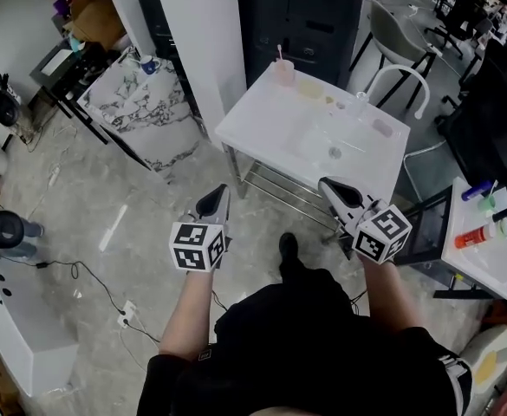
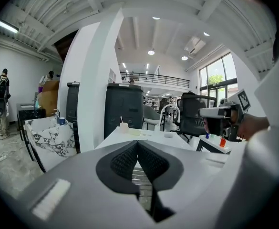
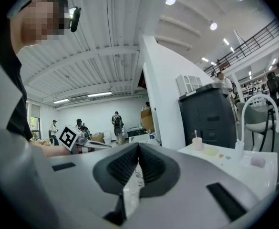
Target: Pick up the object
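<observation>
A white table (image 1: 262,121) stands ahead of me. On it are a pink cup with a straw (image 1: 284,72), a pale yellow round piece (image 1: 310,88), a small clear bottle (image 1: 361,103) and a small pinkish piece (image 1: 382,127). Short of the table's near edge, my left gripper (image 1: 217,199) and right gripper (image 1: 330,184) hang in the air, both shut with nothing between the jaws. In the left gripper view the shut jaws (image 2: 137,144) point at the table (image 2: 129,135) and the cup (image 2: 124,126). In the right gripper view the jaws (image 3: 138,147) are shut too, with the cup (image 3: 197,143) to their right.
Behind the table rise a white pillar (image 1: 203,33) and a dark cabinet (image 1: 301,16). A marble-topped table (image 1: 140,107) is at the left, and chairs (image 1: 400,46) are at the back right. A small white side table (image 1: 487,250) with bottles stands at the right. A cable (image 1: 88,280) lies on the floor.
</observation>
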`<action>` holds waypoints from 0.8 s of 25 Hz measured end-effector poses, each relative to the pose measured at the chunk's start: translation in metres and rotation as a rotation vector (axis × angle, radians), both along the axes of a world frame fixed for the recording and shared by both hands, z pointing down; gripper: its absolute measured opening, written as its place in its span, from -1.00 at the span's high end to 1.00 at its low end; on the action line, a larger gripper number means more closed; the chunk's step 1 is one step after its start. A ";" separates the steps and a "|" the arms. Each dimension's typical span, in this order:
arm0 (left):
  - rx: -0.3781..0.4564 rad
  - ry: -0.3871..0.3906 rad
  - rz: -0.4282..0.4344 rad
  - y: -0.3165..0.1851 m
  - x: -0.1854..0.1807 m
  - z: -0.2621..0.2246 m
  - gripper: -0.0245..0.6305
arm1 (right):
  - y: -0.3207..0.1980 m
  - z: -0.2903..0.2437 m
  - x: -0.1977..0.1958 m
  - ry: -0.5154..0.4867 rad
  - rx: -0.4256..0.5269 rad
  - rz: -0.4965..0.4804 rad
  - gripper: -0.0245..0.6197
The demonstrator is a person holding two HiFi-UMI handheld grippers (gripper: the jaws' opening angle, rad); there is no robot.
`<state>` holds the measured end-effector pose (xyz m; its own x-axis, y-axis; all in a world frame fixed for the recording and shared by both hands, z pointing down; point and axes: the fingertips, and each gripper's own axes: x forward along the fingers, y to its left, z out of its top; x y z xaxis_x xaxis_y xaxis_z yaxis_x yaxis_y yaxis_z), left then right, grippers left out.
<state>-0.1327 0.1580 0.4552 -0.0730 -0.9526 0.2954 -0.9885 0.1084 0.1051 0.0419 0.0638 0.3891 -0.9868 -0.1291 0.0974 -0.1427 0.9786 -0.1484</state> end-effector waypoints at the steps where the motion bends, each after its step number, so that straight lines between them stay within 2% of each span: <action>1: -0.002 -0.004 -0.002 -0.008 -0.005 -0.001 0.89 | -0.010 0.001 -0.006 -0.002 -0.005 -0.003 0.89; 5: -0.021 -0.020 -0.014 -0.046 -0.030 0.001 0.89 | -0.053 0.010 -0.034 0.001 -0.039 -0.016 0.89; 13: -0.072 0.005 0.002 -0.128 -0.067 0.018 0.89 | -0.128 0.019 -0.090 0.024 -0.085 -0.063 0.89; 16: -0.088 0.024 -0.004 -0.157 -0.079 0.027 0.89 | -0.155 0.028 -0.100 0.035 -0.108 -0.067 0.89; 20: -0.093 0.011 -0.010 -0.199 -0.092 0.023 0.89 | -0.197 0.039 -0.098 0.048 -0.135 -0.053 0.89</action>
